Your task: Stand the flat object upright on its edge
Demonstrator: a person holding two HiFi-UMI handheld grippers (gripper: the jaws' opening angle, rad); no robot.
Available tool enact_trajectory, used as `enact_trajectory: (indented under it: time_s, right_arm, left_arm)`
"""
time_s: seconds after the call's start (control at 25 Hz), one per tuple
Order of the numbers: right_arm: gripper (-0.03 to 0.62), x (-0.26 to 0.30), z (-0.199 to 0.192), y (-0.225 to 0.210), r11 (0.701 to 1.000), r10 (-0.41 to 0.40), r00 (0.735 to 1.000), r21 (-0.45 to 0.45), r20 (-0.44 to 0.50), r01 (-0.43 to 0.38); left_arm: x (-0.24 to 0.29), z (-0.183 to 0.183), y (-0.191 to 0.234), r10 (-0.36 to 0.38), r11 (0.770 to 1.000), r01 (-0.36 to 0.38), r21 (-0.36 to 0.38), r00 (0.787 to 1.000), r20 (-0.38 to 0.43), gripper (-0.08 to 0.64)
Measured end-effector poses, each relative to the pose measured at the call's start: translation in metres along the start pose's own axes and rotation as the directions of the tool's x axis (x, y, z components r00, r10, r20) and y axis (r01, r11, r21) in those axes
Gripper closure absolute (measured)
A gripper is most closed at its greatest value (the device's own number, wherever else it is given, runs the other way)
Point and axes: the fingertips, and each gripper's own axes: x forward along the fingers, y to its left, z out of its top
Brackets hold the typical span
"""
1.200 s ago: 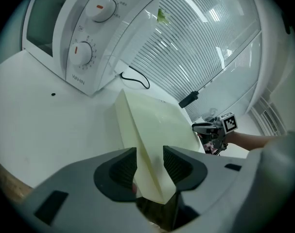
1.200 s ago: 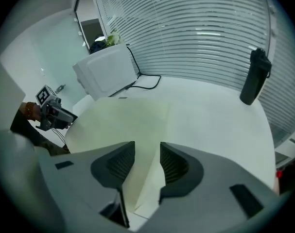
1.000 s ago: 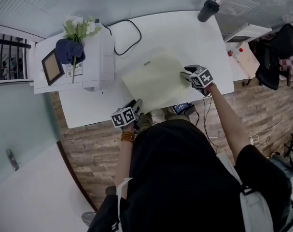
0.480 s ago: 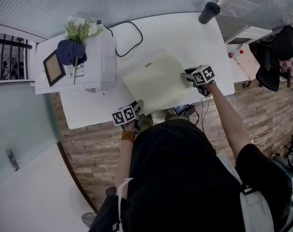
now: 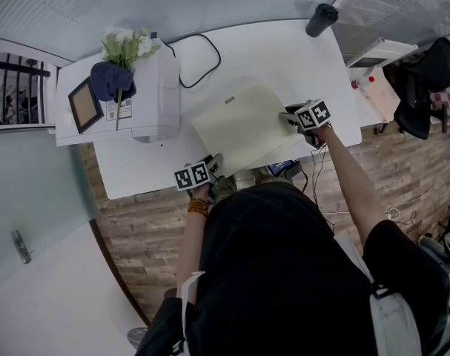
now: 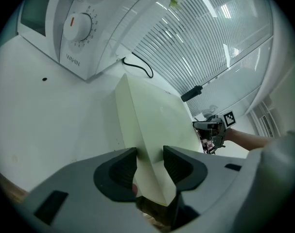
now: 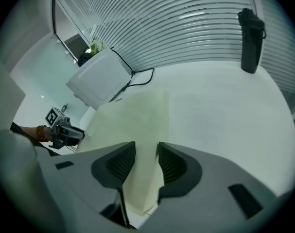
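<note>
While left hand-held gripper (image 5: pixel 213 162) and right hand-held gripper (image 5: pixel 288 117) keep your spots of a second ago, pale flat object (image 5: pixel 239 124) shows same pose, both jaw pairs still clamped on it.
Left: white appliance (image 5: pixel 154 87) near object's left corner, tight room there.
Left hand-held gripper grips near-left corner, at counter (image 5: pixel 284 58) front edge.
Behind: black cable (image 5: pixel 199 50), then bare counter, open room.
Right hand-held gripper grips right corner, near counter's right edge.
Black bottle (image 5: pixel 321 17) at far right corner, well apart.
</note>
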Motion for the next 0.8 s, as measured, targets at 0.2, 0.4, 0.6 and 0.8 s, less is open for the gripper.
enact_trajectory:
  time_s: [0.2, 0.4, 0.6, 0.8]
  right_arm:
    - [0.454, 0.0011, -0.0020, -0.0020, 0.999, 0.008, 1.000, 0.048, -0.016, -0.008]
    - [0.456, -0.0002, -0.0005, 0.0003, 0.999, 0.018, 1.000, 0.049, -0.014, -0.018]
    - [0.461, -0.0023, 0.0007, 0.0013, 1.000, -0.005, 1.000, 0.014, -0.025, 0.005]
    - [0.463, -0.0029, -0.0006, 0.0043, 1.000, -0.026, 0.998, -0.011, -0.049, 0.025]
  left_arm:
    - [0.0010, 0.0003, 0.0003, 0.006, 1.000, -0.006, 0.003, 1.000, 0.006, 0.383]
    - [0.0010, 0.0000, 0.0013, 0.004, 1.000, -0.004, -0.001, 1.000, 0.005, 0.380]
    - [0.0031, 0.0010, 0.0014, -0.001, 1.000, 0.001, 0.000, 1.000, -0.003, 0.379]
    - [0.0036, -0.0012, 0.0029, -0.009, 1.000, 0.009, 0.010, 1.000, -0.023, 0.373]
